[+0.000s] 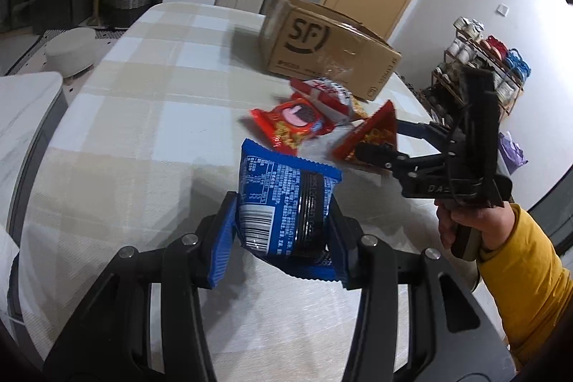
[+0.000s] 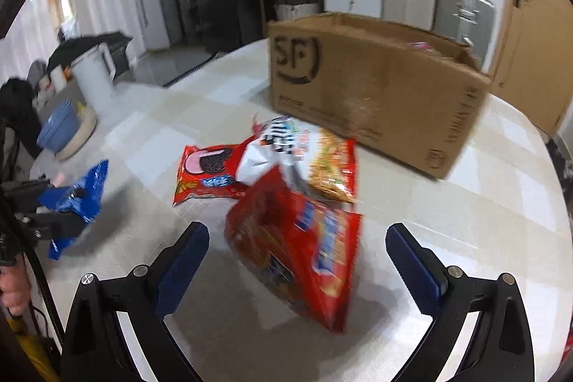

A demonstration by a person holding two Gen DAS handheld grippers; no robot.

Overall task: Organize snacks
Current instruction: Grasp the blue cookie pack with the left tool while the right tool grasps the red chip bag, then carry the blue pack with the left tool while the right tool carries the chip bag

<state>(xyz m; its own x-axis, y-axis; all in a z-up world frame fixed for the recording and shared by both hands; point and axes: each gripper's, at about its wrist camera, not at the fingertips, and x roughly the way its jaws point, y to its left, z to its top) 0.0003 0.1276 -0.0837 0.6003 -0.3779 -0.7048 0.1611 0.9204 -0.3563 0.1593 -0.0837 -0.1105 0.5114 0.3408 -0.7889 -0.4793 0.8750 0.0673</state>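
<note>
A crinkled blue foil snack packet (image 1: pixel 283 206) sits clamped between the ribbed blue pads of the left gripper (image 1: pixel 283 231), held above the checked beige tablecloth (image 1: pixel 150 102). The right gripper (image 2: pixel 297 260) stands spread wide around a large red snack bag (image 2: pixel 297 249). Beyond lie a red cookie packet (image 2: pixel 207 172), a white-and-red packet (image 2: pixel 275 145) and an orange noodle packet (image 2: pixel 333 167), near the brown cardboard box (image 2: pixel 372 95)
</note>
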